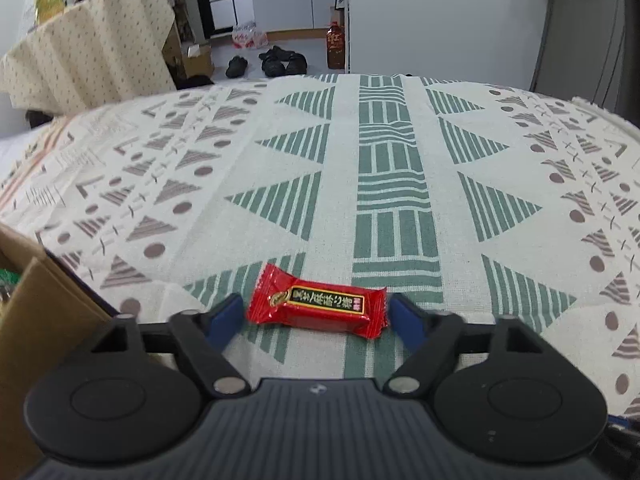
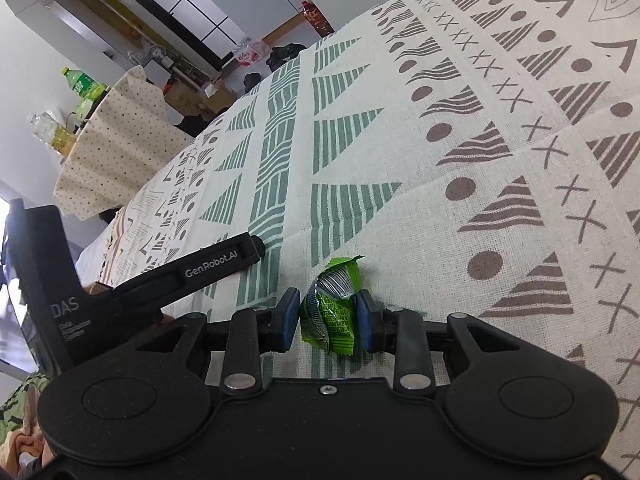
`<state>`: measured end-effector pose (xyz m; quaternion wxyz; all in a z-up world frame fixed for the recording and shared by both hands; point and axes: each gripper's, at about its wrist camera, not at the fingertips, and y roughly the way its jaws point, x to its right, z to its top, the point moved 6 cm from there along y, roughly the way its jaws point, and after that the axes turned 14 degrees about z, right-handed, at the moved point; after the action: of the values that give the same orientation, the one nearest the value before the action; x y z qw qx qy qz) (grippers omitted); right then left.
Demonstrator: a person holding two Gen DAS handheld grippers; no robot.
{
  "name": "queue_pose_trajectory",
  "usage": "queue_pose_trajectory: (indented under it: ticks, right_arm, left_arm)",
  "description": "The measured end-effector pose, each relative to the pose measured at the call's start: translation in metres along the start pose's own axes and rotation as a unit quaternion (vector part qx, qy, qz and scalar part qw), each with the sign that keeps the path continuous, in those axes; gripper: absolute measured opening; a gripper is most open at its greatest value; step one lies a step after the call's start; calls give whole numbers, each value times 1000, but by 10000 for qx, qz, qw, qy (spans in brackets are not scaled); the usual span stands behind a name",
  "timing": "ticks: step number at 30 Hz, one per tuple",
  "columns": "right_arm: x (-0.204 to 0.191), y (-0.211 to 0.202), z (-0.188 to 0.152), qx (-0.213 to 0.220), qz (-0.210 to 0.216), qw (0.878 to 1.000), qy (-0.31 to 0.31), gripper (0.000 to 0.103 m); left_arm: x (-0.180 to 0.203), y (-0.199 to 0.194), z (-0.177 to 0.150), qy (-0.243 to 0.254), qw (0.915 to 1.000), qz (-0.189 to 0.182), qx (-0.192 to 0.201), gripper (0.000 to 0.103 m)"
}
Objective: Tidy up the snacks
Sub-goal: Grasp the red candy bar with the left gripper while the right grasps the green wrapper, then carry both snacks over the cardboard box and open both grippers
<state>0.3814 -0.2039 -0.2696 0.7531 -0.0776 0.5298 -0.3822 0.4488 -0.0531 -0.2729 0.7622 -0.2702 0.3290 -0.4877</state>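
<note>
Snacks first. Left wrist view: one red snack (image 1: 318, 307), small foil-wrapped bar, lying flat on the patterned cloth of the counter (image 1: 400, 184), crosswise between the blue fingertips of my left hand-held gripper (image 1: 316, 314). The jaws are spread wide, a gap on both sides, nothing touching the wrapper yet, so released. I judge it light, with a firm block inside and slick crinkly foil; I'd take hold across the thick middle, not the thin crimped ends, which would fold and slip. One cardboard box (image 1: 36, 300) sits at the left edge, just beside the gripper; I can't tell what's in it.

Right wrist view: one green snack (image 2: 334, 308), crumpled wrapper, sitting between the pads of my right hand-held gripper (image 2: 329, 318). The jaws are drawn in close. The right pad looks pressed on the wrapper, the left one touching or a hair off, so I read it as grasping the green snack, lightly. It looks soft, very light and crushable, so I'd keep the squeeze gentle. It's at or just above the cloth; I can't tell if it's lifted.

Count: two snacks in all, one red, one green; two grippers; one box.
</note>
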Motion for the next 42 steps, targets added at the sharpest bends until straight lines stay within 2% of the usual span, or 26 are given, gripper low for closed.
queue_pose_trajectory:
  ticks: [4,6,17,25,31,42]
  right_arm:
    - [0,0,0,-10,-1,10000,20,31]
    - [0,0,0,-15,-10,10000,6,31]
    - [-8,-4,2,8,-179,9996,-203,30]
    - [-19,-32,17,344,-341,9985,-265,30]
    - [-44,-61,23,589,-425,9964,-442,30]
    - [-116,-82,11,788,-173,9930,-866,30]
  left_arm:
    - [-2,-5,1,2,10000,-68,51,49]
    - [-3,-8,2,-12,9999,-65,82,46]
    - [-12,-49,6,-265,9989,-331,188,45]
    - [-34,-91,6,-466,9976,-451,256,45]
    - [-60,-124,10,-647,9956,-558,389,45]
    - [-128,-168,5,-1319,9876,-769,365,45]
